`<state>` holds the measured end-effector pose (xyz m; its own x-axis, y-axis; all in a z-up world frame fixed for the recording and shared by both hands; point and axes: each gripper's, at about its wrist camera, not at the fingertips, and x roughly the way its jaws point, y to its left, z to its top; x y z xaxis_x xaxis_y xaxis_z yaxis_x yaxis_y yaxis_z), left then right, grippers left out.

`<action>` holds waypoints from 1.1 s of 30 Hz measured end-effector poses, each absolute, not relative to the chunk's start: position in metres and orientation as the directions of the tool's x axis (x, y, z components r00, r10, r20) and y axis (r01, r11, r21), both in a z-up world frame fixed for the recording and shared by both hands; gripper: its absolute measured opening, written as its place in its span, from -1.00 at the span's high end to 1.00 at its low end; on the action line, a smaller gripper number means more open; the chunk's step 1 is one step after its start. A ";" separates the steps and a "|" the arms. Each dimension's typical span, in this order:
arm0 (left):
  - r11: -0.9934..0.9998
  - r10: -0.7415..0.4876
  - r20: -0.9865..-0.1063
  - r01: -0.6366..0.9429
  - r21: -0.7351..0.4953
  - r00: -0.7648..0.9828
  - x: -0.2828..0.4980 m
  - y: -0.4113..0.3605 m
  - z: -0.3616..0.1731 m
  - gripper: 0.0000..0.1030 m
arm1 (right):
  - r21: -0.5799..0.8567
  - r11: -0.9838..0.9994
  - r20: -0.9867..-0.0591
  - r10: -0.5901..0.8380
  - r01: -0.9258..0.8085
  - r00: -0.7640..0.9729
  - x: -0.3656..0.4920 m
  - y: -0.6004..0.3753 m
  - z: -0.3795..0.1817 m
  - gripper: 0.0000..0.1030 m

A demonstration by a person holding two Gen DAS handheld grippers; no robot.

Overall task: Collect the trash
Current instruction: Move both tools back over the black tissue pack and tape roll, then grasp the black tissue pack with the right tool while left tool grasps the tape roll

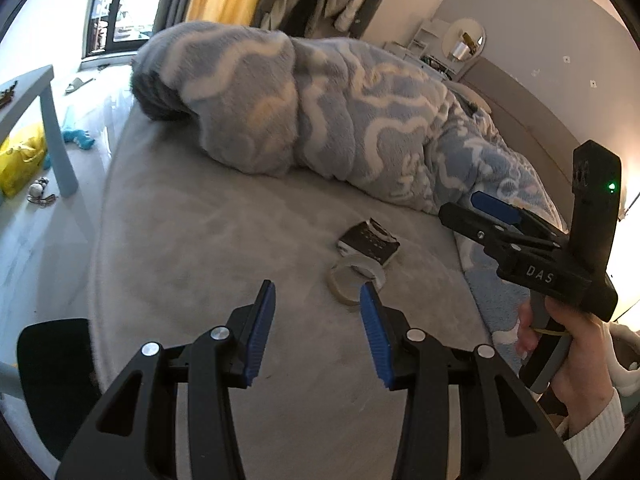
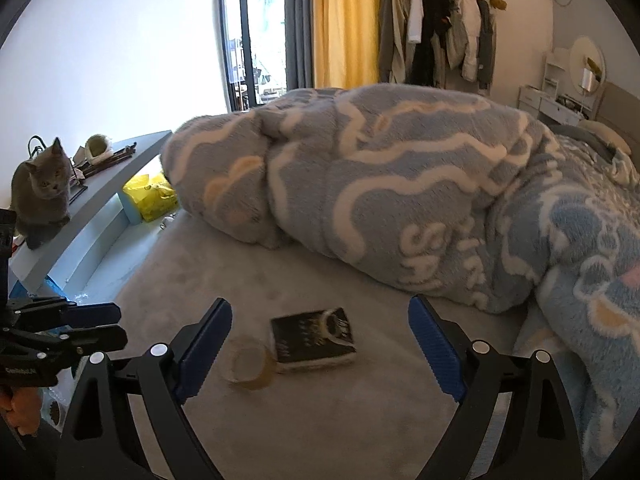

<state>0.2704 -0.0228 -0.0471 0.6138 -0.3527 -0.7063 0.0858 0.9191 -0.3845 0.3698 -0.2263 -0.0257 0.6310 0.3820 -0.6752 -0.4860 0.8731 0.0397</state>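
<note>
Right there on the grey bed sheet point(image 1: 200, 248): a black packet point(image 1: 369, 243) lying flat, touching a tape roll point(image 1: 349, 280) beside it. Left gripper point(image 1: 318, 330) hovering just short of the roll, jaws spread, nothing between them. Right gripper point(image 2: 320, 344) above both pieces, jaws wide apart, empty too. Blue patterned blanket point(image 2: 400, 184) heaped behind. Grey cat point(image 2: 40, 192) sitting on the shelf point(image 2: 104, 188).

Grey cat point(image 2: 40, 196) on shelf point(image 2: 100, 188)
</note>
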 end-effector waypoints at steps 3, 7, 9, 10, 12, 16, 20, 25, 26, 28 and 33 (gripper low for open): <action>0.914 -0.367 -0.716 0.087 -0.396 0.594 0.284 -0.036 -0.058 0.11 | 0.048 0.876 -0.681 0.380 -0.480 0.626 0.373 -0.238 -0.032 -0.77; 0.917 -0.370 -0.733 0.098 -0.386 0.571 0.300 -0.054 -0.073 0.11 | 0.078 0.889 -0.687 0.375 -0.451 0.622 0.379 -0.257 -0.043 -0.77; 0.922 -0.363 -0.748 0.098 -0.374 0.555 0.308 -0.062 -0.082 0.15 | 0.090 0.895 -0.694 0.371 -0.437 0.617 0.382 -0.265 -0.048 -0.77; 0.923 -0.361 -0.754 0.096 -0.372 0.548 0.312 -0.065 -0.085 0.17 | 0.095 0.896 -0.693 0.372 -0.433 0.617 0.384 -0.267 -0.048 -0.77; 0.925 -0.358 -0.767 0.088 -0.370 0.533 0.318 -0.068 -0.093 0.17 | 0.112 0.896 -0.690 0.381 -0.430 0.616 0.386 -0.272 -0.051 -0.77; 0.935 -0.331 -0.797 0.066 -0.347 0.505 0.326 -0.071 -0.110 0.27 | 0.127 0.895 -0.684 0.391 -0.428 0.615 0.390 -0.275 -0.055 -0.77; 0.925 -0.353 -0.788 0.063 -0.373 0.505 0.329 -0.069 -0.114 0.44 | 0.132 0.891 -0.692 0.396 -0.434 0.603 0.395 -0.276 -0.062 -0.77; 0.922 -0.363 -0.786 0.068 -0.382 0.501 0.334 -0.070 -0.119 0.91 | 0.145 0.885 -0.701 0.407 -0.442 0.585 0.400 -0.275 -0.069 -0.78; 0.919 -0.371 -0.780 0.077 -0.387 0.505 0.333 -0.070 -0.117 0.92 | 0.143 0.884 -0.701 0.408 -0.444 0.585 0.400 -0.275 -0.070 -0.82; 0.921 -0.369 -0.774 0.093 -0.378 0.514 0.331 -0.072 -0.112 0.92 | 0.138 0.884 -0.699 0.407 -0.447 0.588 0.401 -0.273 -0.069 -0.83; 0.927 -0.352 -0.757 0.094 -0.363 0.551 0.322 -0.054 -0.095 0.92 | 0.138 0.871 -0.690 0.427 -0.472 0.585 0.400 -0.261 -0.068 -0.87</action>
